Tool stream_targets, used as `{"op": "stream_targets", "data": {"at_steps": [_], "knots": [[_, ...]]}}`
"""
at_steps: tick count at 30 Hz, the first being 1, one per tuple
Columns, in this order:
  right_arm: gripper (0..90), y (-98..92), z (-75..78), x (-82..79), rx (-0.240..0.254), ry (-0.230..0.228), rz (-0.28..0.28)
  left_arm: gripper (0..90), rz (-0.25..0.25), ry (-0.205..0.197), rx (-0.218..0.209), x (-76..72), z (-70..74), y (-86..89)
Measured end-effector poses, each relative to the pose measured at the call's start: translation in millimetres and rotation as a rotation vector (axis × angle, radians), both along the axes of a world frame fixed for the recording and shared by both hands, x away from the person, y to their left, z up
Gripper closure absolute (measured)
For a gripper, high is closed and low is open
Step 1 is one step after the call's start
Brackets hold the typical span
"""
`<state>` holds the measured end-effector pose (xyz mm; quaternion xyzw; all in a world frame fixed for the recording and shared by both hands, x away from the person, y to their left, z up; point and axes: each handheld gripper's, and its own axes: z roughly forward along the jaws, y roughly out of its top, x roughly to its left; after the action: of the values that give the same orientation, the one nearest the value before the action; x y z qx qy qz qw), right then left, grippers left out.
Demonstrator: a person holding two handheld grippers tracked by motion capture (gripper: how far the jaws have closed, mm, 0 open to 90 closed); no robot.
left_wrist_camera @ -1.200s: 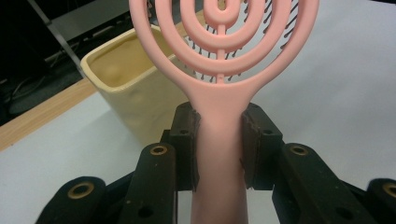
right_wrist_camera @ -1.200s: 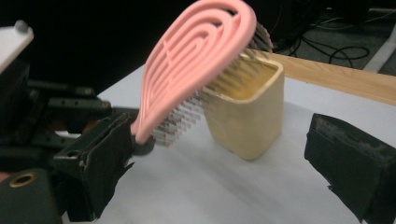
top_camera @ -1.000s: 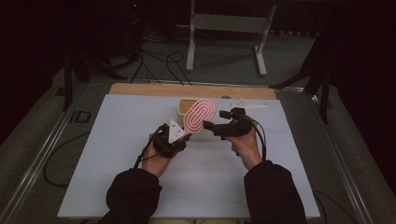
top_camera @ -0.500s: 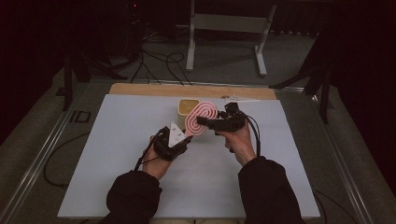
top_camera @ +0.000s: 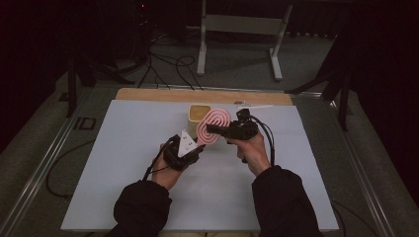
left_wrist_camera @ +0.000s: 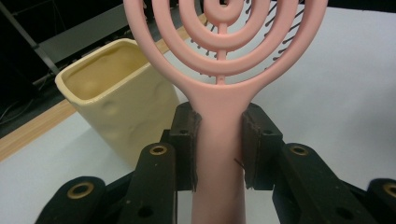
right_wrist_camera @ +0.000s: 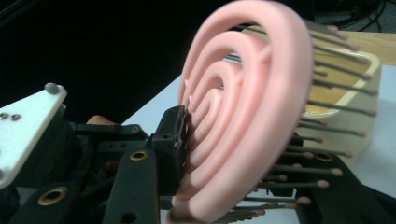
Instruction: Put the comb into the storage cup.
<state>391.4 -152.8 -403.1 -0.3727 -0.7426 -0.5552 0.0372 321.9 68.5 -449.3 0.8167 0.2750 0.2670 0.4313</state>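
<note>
The left tongs [left_wrist_camera: 218, 144] are clamped on the handle of a pink hairbrush [left_wrist_camera: 219, 70], both pads pressed flat against its sides, so the brush stands up off the counter [top_camera: 123, 148] with its round, ring-patterned head raised. Holding it low on the handle looks deliberate: it leaves the whole head free for the other hand to get at.

The right tongs [right_wrist_camera: 243, 154] have come in around that head from the side. One pad sits against the ringed back of the brush, while the other jaw is down among the bristles [right_wrist_camera: 327, 107]. These jaws have just been closing with the head between them; whether both pads already press on it I cannot tell, though the near one looks to be touching.

In the high view the hairbrush [top_camera: 213, 126] is held in the air between the two hands, just in front of a cream-coloured cup [top_camera: 199, 113] that stands upright on the counter with its mouth open. The brush is kept close to that cup, head nearest it, which suggests to me a handover to the right tongs [top_camera: 213, 129] so the brush can be dropped in handle-first. The left tongs [top_camera: 193, 148] steady it meanwhile.
</note>
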Motion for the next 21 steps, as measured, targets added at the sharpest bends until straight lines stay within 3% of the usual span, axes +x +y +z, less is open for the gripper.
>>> {"op": "stream_targets", "data": {"at_steps": [7, 18, 21], "knots": [[62.8, 4.3, 1.7, -2.8, 0.043, 0.014, 0.021, 69.6, -0.002, 0.011, -0.016, 1.6, -0.4, 0.9], [63.2, 9.5, 4.4, -3.7, 0.05, 0.003, 0.007, 68.6, -0.01, 0.027, -0.036, 3.2, 0.3, 4.5], [63.5, 10.8, 6.1, -4.2, 0.046, -0.009, 0.001, 61.9, -0.016, 0.035, -0.056, 2.2, -0.4, 5.2]]}}
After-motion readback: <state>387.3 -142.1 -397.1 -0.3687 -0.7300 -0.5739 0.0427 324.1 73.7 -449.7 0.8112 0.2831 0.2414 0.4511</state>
